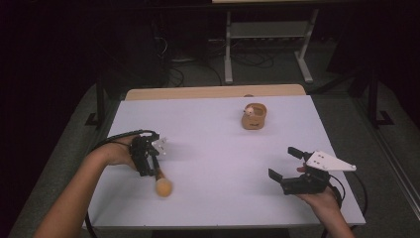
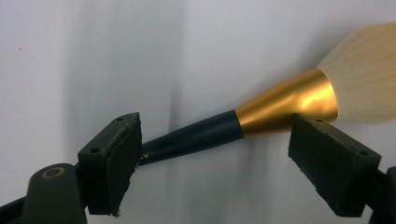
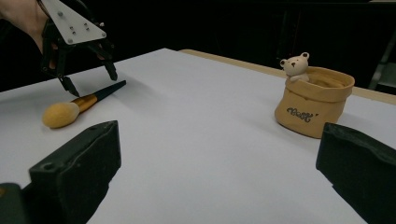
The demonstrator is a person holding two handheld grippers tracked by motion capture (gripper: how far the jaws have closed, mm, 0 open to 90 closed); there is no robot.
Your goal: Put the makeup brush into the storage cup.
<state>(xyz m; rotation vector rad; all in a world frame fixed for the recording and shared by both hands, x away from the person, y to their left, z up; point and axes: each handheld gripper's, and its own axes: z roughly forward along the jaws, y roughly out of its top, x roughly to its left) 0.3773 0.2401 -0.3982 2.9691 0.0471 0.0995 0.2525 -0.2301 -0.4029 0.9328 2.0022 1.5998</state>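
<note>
between the wide-open left tongs (image 2: 212, 154), untouched, a gold-banded brush (image 2: 280, 100); right tongs (image 3: 219, 177) open, empty, facing a bear pot (image 3: 313, 100)

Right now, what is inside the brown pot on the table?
A small white bear figure sticks out over the rim of the brown pot. Whatever lies deeper inside is hidden by the pot's wall.

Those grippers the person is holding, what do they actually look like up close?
Each is a black handheld frame ending in two blocky black jaws with small screw holes. The right gripper carries a pale grey three-cornered plate dotted with small holes on top; the left gripper bears one as well. A black cable trails from each toward the person. Both forearms are bare, with no sleeves in view.
</note>
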